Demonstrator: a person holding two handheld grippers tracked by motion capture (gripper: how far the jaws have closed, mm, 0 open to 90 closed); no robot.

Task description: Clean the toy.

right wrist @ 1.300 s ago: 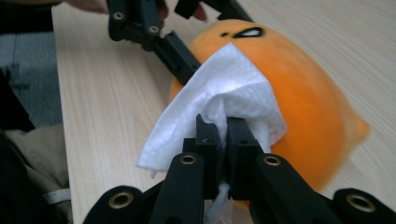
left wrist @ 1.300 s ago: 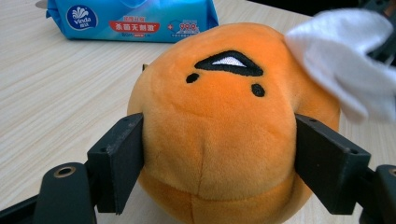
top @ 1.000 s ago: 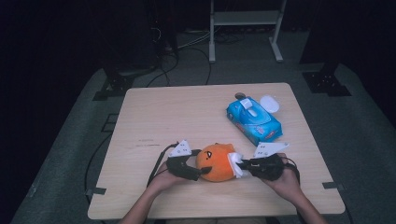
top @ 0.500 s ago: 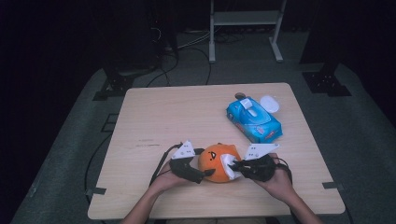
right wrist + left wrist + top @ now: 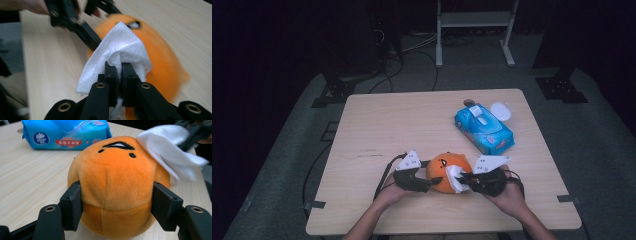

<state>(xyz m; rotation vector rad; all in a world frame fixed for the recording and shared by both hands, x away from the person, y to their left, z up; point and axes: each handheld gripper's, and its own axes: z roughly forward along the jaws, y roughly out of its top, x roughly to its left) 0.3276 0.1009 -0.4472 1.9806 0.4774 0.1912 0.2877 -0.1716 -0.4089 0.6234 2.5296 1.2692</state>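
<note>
- We find the left claw (image 5: 435,180) clamped on the orange plush toy (image 5: 447,171); in the left gripper view its two black pads press into the toy's flanks, one on each side, and the fabric bulges between them.
- Its jaws have just been closing, with the toy between them.
- We find the right claw (image 5: 463,177) drawn together on a white tissue (image 5: 455,177); in the right gripper view the jaws stand side by side with the tissue pinched between them and its loose part fanning out ahead of the tips.
- The tissue lies against the side of the toy that faces the right claw, touching the plush surface; in the left gripper view it drapes over the toy's far upper corner.
- The toy sits on the table (image 5: 412,125), directly between the two claws, its face with dark eyes and mouth turned upward.
- The two claws approach the toy from opposite sides, each held in a hand that enters from the near table edge.
- Beyond the right claw, well apart from it, we note a blue pack of wipes (image 5: 484,129) lying flat on the table.
- Just past that pack, a small white round lid (image 5: 500,110) rests on the table, close to the pack's far end.
- Blur in the right gripper view prevents us from judging finer detail of the toy's surface there.
</note>
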